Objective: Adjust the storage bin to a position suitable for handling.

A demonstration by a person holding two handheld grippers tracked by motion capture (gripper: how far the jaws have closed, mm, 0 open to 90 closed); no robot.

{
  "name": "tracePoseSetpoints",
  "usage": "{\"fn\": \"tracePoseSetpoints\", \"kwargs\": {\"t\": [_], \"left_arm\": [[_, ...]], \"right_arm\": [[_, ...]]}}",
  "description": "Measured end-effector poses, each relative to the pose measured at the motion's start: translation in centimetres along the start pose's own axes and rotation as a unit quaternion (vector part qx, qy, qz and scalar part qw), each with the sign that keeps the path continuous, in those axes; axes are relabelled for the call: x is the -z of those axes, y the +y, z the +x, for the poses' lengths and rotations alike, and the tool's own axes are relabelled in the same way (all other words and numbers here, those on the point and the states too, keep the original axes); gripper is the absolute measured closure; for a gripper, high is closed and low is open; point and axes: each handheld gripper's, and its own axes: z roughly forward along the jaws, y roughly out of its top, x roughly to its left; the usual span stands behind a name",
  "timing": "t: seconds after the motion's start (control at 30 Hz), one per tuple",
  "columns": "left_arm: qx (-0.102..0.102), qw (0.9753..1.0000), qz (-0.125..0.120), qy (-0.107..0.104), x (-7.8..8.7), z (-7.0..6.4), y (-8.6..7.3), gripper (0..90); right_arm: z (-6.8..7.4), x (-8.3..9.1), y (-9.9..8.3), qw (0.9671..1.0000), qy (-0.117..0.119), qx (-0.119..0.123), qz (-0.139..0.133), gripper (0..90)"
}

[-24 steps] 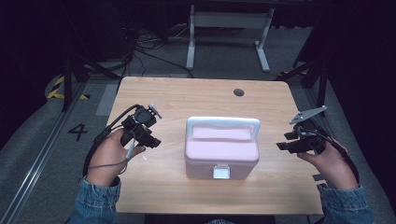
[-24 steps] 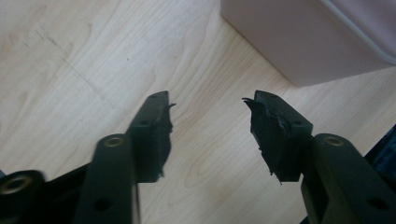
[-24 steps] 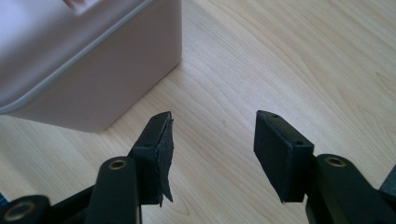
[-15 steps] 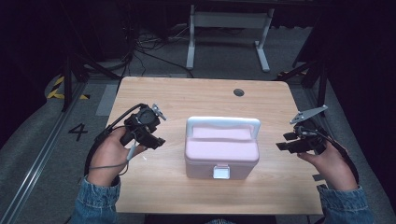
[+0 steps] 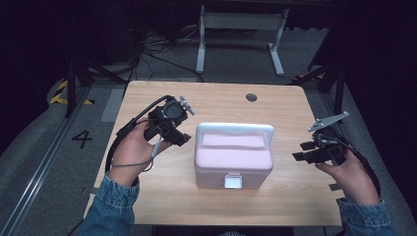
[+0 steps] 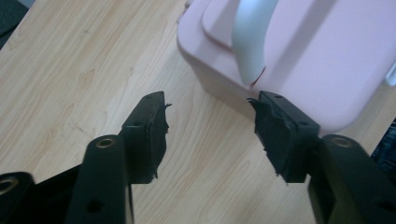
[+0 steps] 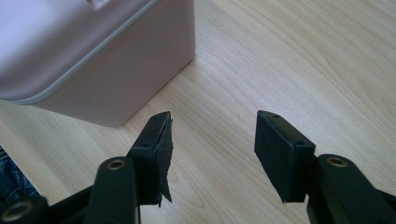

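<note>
I see a pink lidded box [image 5: 233, 160] standing at the centre of the wooden counter [image 5: 216, 98], its white handle [image 5: 235, 129] folded toward 12 o'clock and its white latch [image 5: 232, 182] facing 6 o'clock. My left gripper [image 5: 179, 129] sits at the box's 9 o'clock, jaws apart and empty, just beside the box's corner in the left gripper view. My right gripper [image 5: 306, 150] sits at the box's 3 o'clock, jaws likewise apart, holding nothing, near the box wall but apart from it.
</note>
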Motion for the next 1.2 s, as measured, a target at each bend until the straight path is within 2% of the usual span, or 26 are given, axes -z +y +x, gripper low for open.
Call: {"fn": "tracePoseSetpoints", "kwargs": {"t": [0.03, 0.17, 0.27, 0.3, 0.37, 0.53, 0.57, 0.6, 0.67, 0.7, 0.77, 0.9, 0.93, 1.0, 1.03, 1.2], "left_arm": [[-0.007, 0.9999, -0.001, -0.007, 0.0, -0.1, 0.6, 42.5], [-0.013, 0.9998, 0.007, -0.011, -0.1, -0.1, 1.6, 41.9], [-0.023, 0.9997, -0.001, -0.011, -0.2, -0.3, 2.5, 41.0], [-0.034, 0.9993, -0.001, -0.013, -0.2, -0.4, 2.9, 40.8], [-0.041, 0.9991, -0.002, -0.01, -0.3, -0.7, 3.5, 39.9], [-0.065, 0.9977, 0.0, -0.019, -1.0, -1.2, 5.5, 37.2], [-0.074, 0.997, 0.002, -0.022, -1.2, -1.3, 5.9, 36.8], [-0.075, 0.9969, 0.002, -0.022, -1.4, -1.5, 6.2, 36.7], [-0.095, 0.9952, 0.007, -0.024, -1.9, -1.7, 7.0, 36.8], [-0.088, 0.9956, 0.008, -0.028, -2.2, -2.0, 7.3, 36.9], [-0.103, 0.9943, 0.009, -0.027, -2.6, -2.1, 7.7, 37.6], [-0.101, 0.9945, 0.009, -0.027, -3.7, -2.7, 8.6, 41.4], [-0.109, 0.9936, 0.01, -0.027, -3.9, -2.6, 8.8, 41.9], [-0.103, 0.9941, 0.01, -0.03, -4.2, -2.9, 8.9, 42.0], [-0.112, 0.9931, 0.017, -0.032, -4.8, -3.1, 9.3, 42.0], [-0.111, 0.9928, 0.019, -0.04, -5.8, -3.4, 9.8, 43.4]], "right_arm": [[0.0, 0.1, -0.1, 1.0, 0.002, 0.001, -0.002, 46.0], [0.2, 0.2, -0.2, 1.0, 0.001, 0.0, -0.006, 44.6], [0.4, 0.3, -0.3, 1.0, 0.002, 0.003, -0.008, 44.4], [0.4, 0.3, -0.3, 1.0, 0.003, 0.003, -0.008, 44.2], [0.5, 0.2, -0.4, 1.0, 0.003, 0.001, -0.008, 44.0], [0.7, 0.4, -0.7, 1.0, 0.003, 0.002, -0.009, 43.3], [0.8, 0.4, -0.7, 0.9999, 0.002, 0.004, -0.01, 43.2], [0.8, 0.4, -0.8, 0.9999, 0.003, 0.005, -0.011, 43.2], [0.9, 0.5, -0.8, 0.9999, 0.004, 0.005, -0.011, 43.1], [1.0, 0.5, -0.9, 0.9999, 0.006, 0.004, -0.012, 43.1], [1.0, 0.5, -1.0, 0.9999, 0.008, 0.005, -0.012, 43.0], [1.1, 0.4, -1.2, 0.9999, 0.01, 0.005, -0.01, 42.7], [1.1, 0.4, -1.2, 0.9999, 0.011, 0.008, -0.01, 42.7], [1.2, 0.4, -1.2, 0.9998, 0.011, 0.01, -0.01, 42.5], [1.2, 0.4, -1.2, 0.9998, 0.014, 0.008, -0.011, 42.3], [1.2, 0.3, -1.1, 0.9997, 0.018, 0.008, -0.011, 42.1]]}}
